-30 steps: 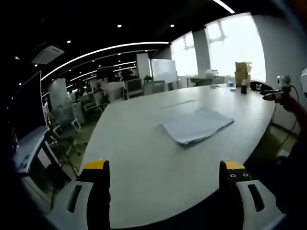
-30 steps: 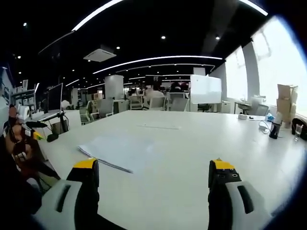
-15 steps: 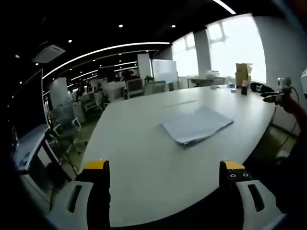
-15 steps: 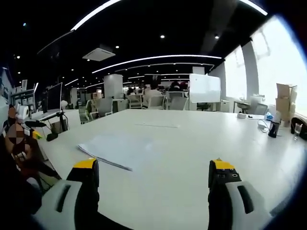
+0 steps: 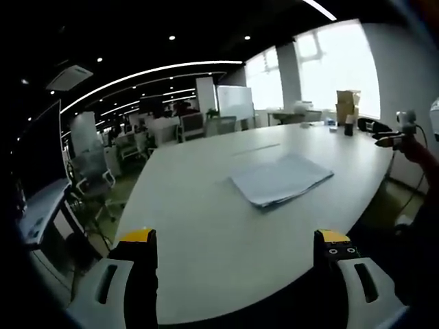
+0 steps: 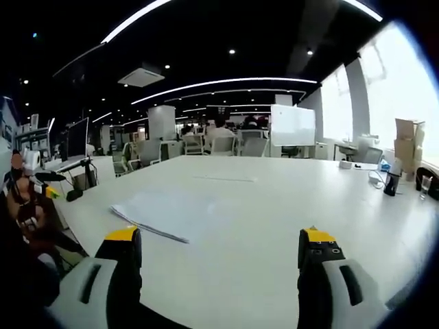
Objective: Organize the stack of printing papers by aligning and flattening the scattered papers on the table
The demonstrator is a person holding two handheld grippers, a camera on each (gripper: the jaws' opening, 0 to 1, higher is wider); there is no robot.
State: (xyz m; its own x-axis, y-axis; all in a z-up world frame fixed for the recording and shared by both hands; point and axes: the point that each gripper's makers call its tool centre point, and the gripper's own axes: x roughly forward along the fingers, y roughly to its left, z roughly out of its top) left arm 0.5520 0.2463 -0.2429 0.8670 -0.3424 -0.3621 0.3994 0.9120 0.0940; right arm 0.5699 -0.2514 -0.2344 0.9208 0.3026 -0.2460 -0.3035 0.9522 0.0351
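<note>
While both pairs of yellow-tipped fingers stand wide apart with nothing between them, the left gripper and the right gripper hang over the near edge of the white surface. Well beyond the fingers, the stack of papers lies flat on the surface, its sheets slightly fanned, close to one long edge. Across the surface stand a dark cup and cardboard boxes.
</note>
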